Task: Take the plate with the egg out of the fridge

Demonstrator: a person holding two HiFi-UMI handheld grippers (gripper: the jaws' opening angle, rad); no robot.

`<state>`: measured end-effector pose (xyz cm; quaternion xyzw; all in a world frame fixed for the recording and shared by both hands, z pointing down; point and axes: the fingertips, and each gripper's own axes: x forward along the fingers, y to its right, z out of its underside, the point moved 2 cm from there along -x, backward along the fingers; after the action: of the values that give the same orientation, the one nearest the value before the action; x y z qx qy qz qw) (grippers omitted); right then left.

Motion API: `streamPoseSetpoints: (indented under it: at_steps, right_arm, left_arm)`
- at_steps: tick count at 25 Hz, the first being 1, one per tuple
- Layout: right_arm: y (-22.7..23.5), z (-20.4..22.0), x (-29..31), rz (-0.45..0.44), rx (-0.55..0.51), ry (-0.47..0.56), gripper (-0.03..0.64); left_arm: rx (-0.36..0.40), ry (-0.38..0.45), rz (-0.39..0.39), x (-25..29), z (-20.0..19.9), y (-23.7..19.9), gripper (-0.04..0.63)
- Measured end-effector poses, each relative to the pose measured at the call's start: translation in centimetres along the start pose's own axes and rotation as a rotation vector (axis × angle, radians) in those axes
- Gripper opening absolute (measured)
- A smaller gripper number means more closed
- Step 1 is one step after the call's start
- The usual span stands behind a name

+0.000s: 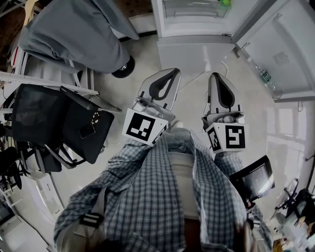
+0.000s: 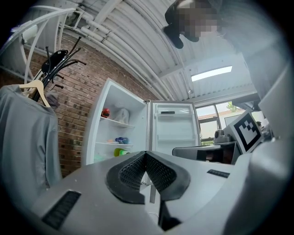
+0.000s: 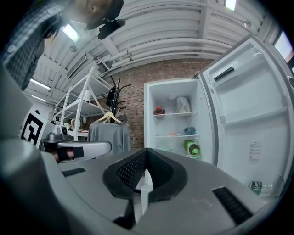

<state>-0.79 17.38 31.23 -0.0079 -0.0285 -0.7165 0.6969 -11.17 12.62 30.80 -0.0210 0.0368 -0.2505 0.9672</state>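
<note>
Nearest the head camera: the person's checked shirt (image 1: 162, 197), seen from above. Ahead of it, both grippers point toward the open fridge (image 1: 194, 15) at the far edge of the floor (image 1: 197, 54).

Left gripper (image 1: 175, 72): ribbed pads pressed together at the tips, nothing between them (image 2: 145, 154). Right gripper (image 1: 215, 75): pads likewise closed tip to tip, empty (image 3: 147, 150).

Fridge interior in the right gripper view (image 3: 177, 124), with the door (image 3: 248, 105) swung wide to its right.
- Top shelf: a red item (image 3: 159, 110) at the left end and a white bag (image 3: 183, 104) towards the right end.
- Middle shelf (image 3: 177, 136): a low, pale shape left of centre, apparently the plate (image 3: 173, 133) but too small to confirm, and a blue item (image 3: 189, 131) near the right end.
- Below: a green bottle (image 3: 193, 148) lying at the right side.

Left of the fridge, a grey garment (image 3: 108, 133) hangs on a hanger before a brick wall. Both grippers are well apart from the fridge.
</note>
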Motion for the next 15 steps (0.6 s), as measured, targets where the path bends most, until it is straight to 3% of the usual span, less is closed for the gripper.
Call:
streamPoseSetpoints:
  at_steps: [15]
  right_arm:
    - [3.0,1.4,0.5,0.012,0.022,-0.028,0.005]
  left_arm:
    - [-0.021,-0.019,-0.013,2.4,0.6,0.4,0.006]
